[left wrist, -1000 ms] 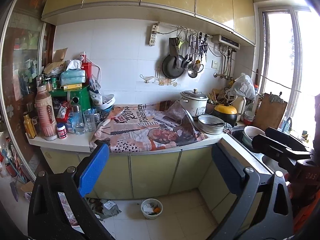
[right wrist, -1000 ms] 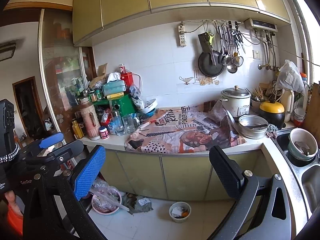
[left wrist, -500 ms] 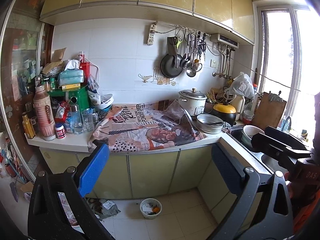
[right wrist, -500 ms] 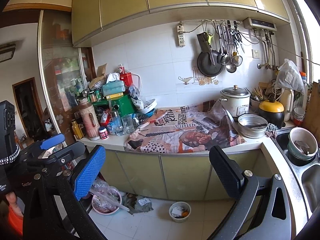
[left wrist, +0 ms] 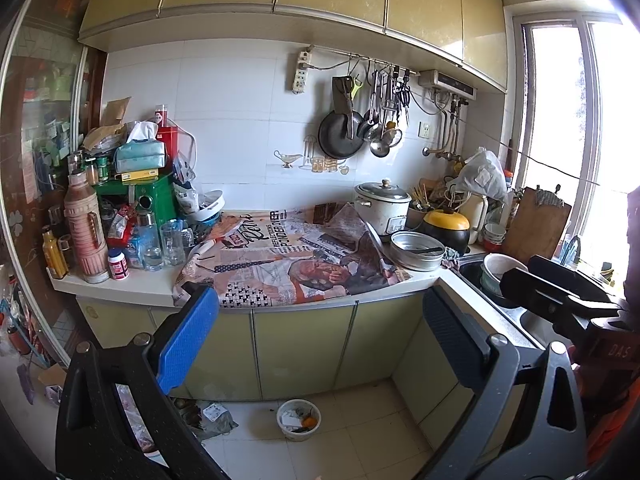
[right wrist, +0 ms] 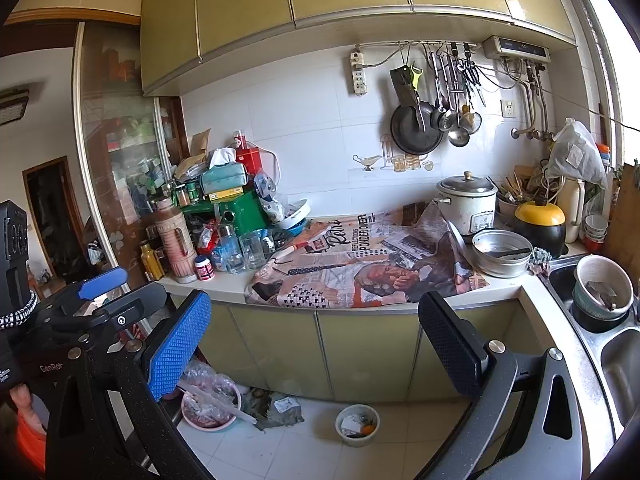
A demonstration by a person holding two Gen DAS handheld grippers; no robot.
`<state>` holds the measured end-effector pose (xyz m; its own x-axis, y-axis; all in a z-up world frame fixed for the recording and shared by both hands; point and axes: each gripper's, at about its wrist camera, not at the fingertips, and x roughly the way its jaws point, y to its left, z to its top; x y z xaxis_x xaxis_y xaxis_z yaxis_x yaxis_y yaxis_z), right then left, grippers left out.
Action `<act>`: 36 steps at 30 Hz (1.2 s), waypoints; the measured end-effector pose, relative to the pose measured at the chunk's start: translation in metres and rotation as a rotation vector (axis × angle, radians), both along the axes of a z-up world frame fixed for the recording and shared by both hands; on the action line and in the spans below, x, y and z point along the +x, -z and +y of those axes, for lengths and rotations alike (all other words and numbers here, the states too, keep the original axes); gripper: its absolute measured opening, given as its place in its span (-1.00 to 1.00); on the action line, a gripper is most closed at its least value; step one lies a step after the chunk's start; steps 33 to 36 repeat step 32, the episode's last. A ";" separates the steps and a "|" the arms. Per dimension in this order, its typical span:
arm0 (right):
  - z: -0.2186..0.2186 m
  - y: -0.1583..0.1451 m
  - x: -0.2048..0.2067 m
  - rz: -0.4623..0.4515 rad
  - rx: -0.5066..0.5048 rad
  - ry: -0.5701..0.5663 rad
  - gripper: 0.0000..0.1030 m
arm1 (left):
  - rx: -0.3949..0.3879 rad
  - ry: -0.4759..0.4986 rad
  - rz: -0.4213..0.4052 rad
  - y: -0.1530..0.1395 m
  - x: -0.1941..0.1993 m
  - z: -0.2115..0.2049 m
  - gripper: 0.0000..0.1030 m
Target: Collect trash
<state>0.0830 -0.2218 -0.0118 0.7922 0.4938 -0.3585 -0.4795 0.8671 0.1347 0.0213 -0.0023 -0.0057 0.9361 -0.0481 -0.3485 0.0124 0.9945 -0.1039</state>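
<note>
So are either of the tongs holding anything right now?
No. The left tongs and right tongs are both open with nothing between them.

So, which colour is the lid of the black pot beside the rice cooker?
Yellow lid; right wrist view shows it best.

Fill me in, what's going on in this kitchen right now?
A person holds two handheld grippers facing a cluttered counter. The left gripper and right gripper are both open and hold nothing. Nothing is picked up yet: newspaper covers the counter, and a small bowl of scraps and crumpled litter sit on the floor.
</note>
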 end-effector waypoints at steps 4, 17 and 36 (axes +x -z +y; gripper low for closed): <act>0.001 0.000 0.000 0.001 -0.001 0.001 1.00 | -0.002 0.001 -0.004 -0.002 0.001 0.000 0.99; -0.001 -0.001 0.003 0.003 0.002 0.000 1.00 | -0.036 -0.004 0.004 -0.001 0.008 0.008 0.99; 0.006 0.005 0.031 0.027 0.007 0.009 1.00 | -0.041 -0.018 0.031 0.008 0.042 0.014 0.99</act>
